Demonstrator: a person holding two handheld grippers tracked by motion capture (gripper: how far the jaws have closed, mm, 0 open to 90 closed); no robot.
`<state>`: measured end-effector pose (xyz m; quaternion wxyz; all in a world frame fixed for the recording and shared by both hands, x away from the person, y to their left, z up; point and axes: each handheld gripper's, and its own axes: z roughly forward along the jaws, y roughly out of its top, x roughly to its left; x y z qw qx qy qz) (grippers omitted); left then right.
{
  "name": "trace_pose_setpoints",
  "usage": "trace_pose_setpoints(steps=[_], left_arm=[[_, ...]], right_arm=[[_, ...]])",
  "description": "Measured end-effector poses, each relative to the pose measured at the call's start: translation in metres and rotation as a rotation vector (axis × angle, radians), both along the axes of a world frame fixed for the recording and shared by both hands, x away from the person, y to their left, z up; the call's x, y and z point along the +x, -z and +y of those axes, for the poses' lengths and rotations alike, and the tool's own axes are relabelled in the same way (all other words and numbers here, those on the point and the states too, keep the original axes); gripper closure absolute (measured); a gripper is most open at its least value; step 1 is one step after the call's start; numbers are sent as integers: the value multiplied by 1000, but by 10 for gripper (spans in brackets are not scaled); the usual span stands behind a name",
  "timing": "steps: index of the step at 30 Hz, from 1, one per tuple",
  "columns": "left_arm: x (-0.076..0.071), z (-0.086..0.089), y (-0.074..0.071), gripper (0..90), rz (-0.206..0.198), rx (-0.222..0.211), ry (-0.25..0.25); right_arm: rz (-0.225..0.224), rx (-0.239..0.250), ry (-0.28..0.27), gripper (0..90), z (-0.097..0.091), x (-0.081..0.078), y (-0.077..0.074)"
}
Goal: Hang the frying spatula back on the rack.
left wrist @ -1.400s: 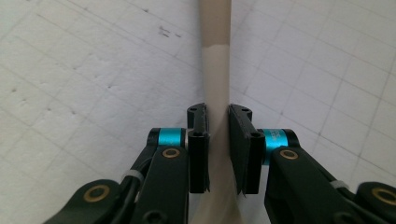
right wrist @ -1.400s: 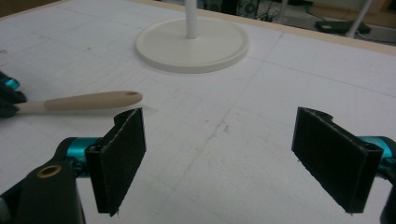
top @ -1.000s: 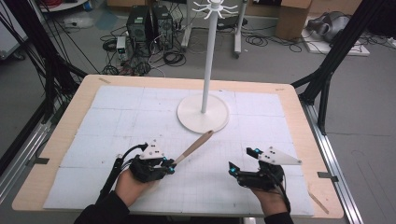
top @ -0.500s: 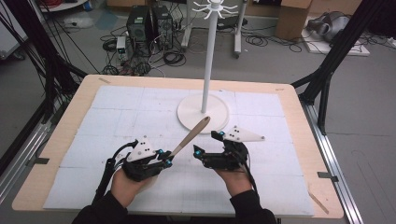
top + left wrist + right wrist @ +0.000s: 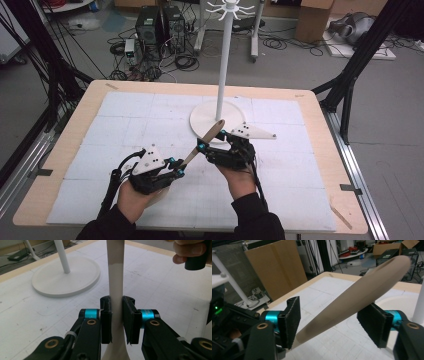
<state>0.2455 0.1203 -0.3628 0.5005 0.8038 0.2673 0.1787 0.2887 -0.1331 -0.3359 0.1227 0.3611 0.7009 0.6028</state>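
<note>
Spatula (image 5: 205, 141) — wooden, tilted up above the worktop (image 5: 125, 125) — is clamped at its handle in my left claw (image 5: 116, 317); my right claw (image 5: 334, 325) gapes wide around its blade, near the white stand (image 5: 216, 117).

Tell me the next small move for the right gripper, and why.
Probably close the right gripper on the wooden stick. Its jaws stand open on either side of the stick without touching it, while the left gripper is shut on the stick's lower part, holding it tilted above the table.
</note>
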Motion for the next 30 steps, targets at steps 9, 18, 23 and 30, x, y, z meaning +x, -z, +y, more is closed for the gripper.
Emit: trace_pose_setpoints(steps=[9, 18, 23, 30], left_arm=[[-3, 3, -7, 776, -40, -2, -17], [-4, 2, -9, 776, -43, -3, -39], [-3, 2, -9, 776, -37, -12, -37], [-3, 6, -12, 775, -27, -67, -36]], right_arm=[[-5, -8, 29, 506, 10, 2, -16], [28, 41, 47, 574, 10, 1, -19], [42, 46, 40, 590, 10, 2, -21], [6, 65, -10, 633, 14, 1, -32]])
